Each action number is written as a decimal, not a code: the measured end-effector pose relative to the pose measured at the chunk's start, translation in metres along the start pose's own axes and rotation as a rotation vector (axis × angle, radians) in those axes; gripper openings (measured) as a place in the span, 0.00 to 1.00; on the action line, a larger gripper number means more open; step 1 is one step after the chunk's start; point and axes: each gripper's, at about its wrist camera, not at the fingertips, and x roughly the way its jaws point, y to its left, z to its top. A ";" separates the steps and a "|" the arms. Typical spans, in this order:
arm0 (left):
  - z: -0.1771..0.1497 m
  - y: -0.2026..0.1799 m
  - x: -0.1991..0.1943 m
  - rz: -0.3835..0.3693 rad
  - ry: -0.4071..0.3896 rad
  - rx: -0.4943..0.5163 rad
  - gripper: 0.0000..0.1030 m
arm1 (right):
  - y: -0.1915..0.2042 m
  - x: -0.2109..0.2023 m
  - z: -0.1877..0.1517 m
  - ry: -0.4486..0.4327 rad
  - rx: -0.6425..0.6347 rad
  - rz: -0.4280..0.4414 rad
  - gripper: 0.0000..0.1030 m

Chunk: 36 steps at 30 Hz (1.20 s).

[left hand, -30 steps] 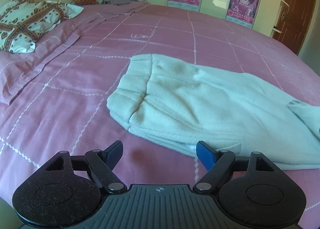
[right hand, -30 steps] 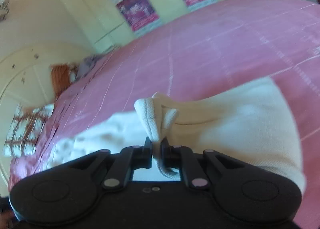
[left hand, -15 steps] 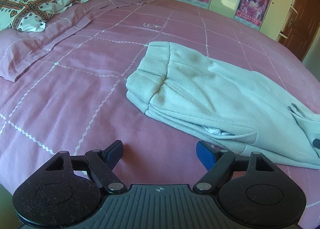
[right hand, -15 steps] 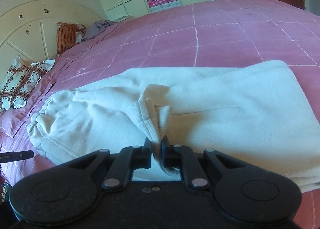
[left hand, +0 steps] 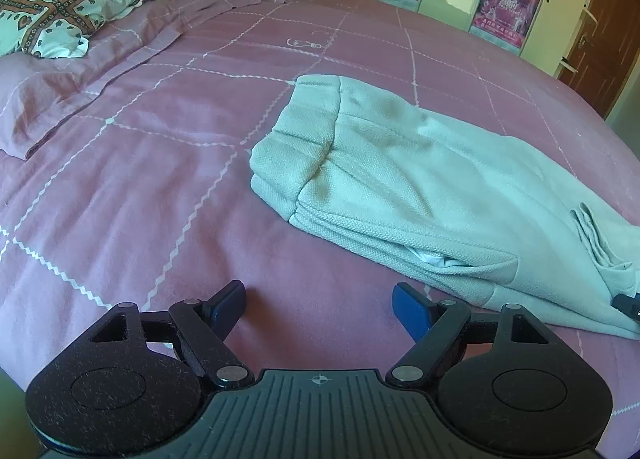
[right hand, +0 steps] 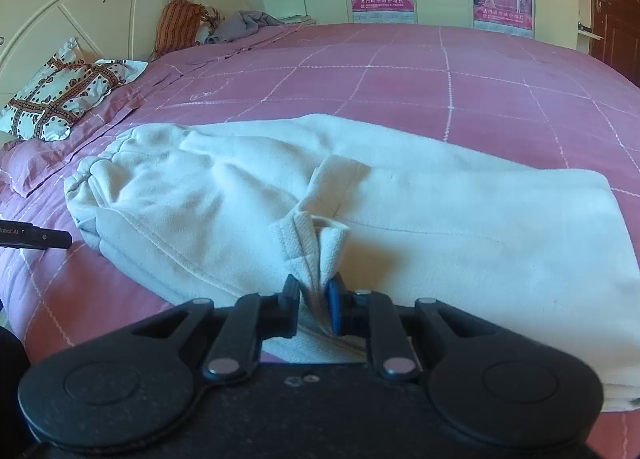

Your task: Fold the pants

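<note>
Since the pants (right hand: 400, 219) lie lengthwise across the pink bed (right hand: 440, 71) — waistband off to the left in the right wrist view, folded end to the right — the right hand-held gripper (right hand: 314, 301) is the one sitting right on them. Its jaws have just been opening a bit, with the folded cuff (right hand: 316, 247) between them, pads looking slack on the cloth. The left hand-held gripper (left hand: 320, 305) is spread wide, holding nothing, hovering over bare bedspread just short of the pants' near edge (left hand: 400, 247).

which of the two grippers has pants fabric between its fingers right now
The right gripper: a bunched hem of the pants sits between its just-opening jaws. The left gripper gapes over bare bedspread.
</note>
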 end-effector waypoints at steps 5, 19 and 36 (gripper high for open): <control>0.000 -0.002 0.000 0.007 0.000 0.005 0.78 | 0.009 -0.012 -0.001 -0.038 0.010 0.100 0.39; -0.001 -0.005 -0.003 0.020 0.001 0.024 0.78 | 0.001 -0.038 0.010 -0.179 0.103 0.083 0.09; -0.003 -0.014 -0.006 0.042 0.001 0.069 0.78 | 0.004 0.011 0.002 -0.011 0.082 0.120 0.04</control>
